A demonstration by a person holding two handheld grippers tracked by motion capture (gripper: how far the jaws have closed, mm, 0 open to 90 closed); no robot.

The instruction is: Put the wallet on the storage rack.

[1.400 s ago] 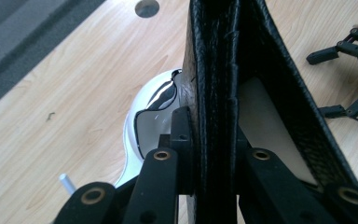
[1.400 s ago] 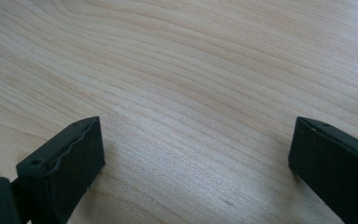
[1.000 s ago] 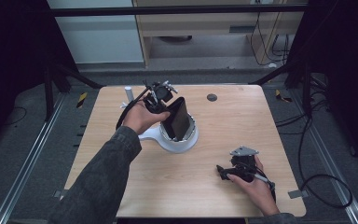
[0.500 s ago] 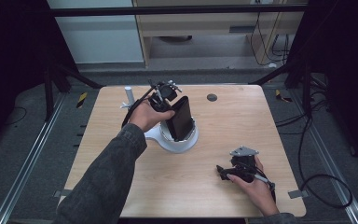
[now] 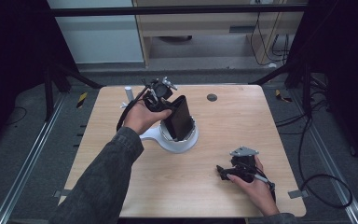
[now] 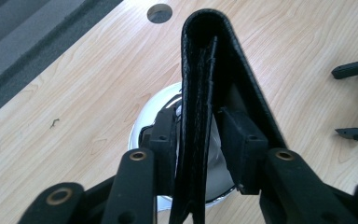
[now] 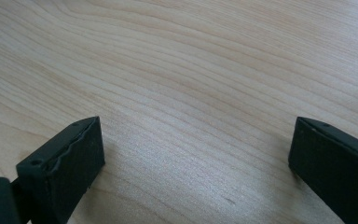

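A black folded wallet stands on edge in a white bowl with a short handle, at mid table. My left gripper reaches into the bowl from the left and straddles the wallet. Its jaws have just been opening. In the left gripper view one pad lies by the wallet's left face and a narrow gap shows at the other pad. The bowl's rim shows behind the jaws. My right gripper rests on the table at the front right, open, with bare wood between its fingers.
A small white cylinder stands at the table's back left. A round dark hole sits near the back edge of the wooden table. The right gripper's jaws show far right in the left gripper view.
The left hand has shifted only slightly at the bowl, and the wallet still stands in it. The right hand has not moved.
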